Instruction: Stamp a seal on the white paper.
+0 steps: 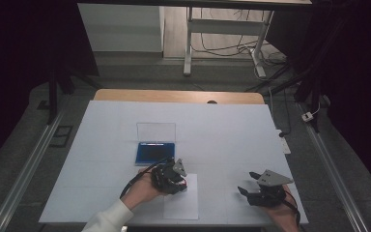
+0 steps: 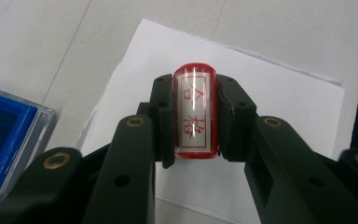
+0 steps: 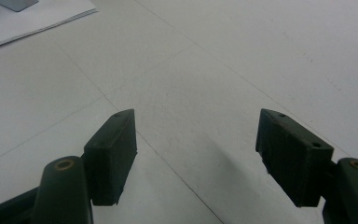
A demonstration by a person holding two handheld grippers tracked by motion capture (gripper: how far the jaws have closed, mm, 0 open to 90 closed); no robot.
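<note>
Stamp (image 2: 194, 115): a clear cylinder rimmed in red, its printing face turned up toward the left gripper view camera, red characters inside a red frame; its long axis runs along the line of the jaws, away from the camera, not across them; it sits over the sheet of paper (image 2: 279, 107), and whether it touches the sheet cannot be told.

Left gripper (image 2: 195, 116): jaws drawn in tight on the stamp, one pad on each long side, both pads pressed flat to the clear body; in the high view the left gripper (image 1: 171, 176) hangs over the near-left part of the sheet of paper (image 1: 182, 203), the person's left hand (image 1: 142, 191) behind it, white sleeve (image 1: 108, 218) at the table's near edge.

Ink pad (image 1: 154, 152): blue tray just beyond the sheet's far-left corner, its clear lid (image 1: 156, 131) standing up at its far side; in the left gripper view the ink pad (image 2: 4, 140) lies off the sheet's left edge.

Right gripper (image 3: 196, 156): jaws spread wide, nothing between them, bare white table cover (image 3: 223, 70) under them; in the high view the right gripper (image 1: 263, 189) is well apart from the sheet, off its right side, low over the table (image 1: 222, 130); right hand (image 1: 282, 215) at the near edge.
</note>
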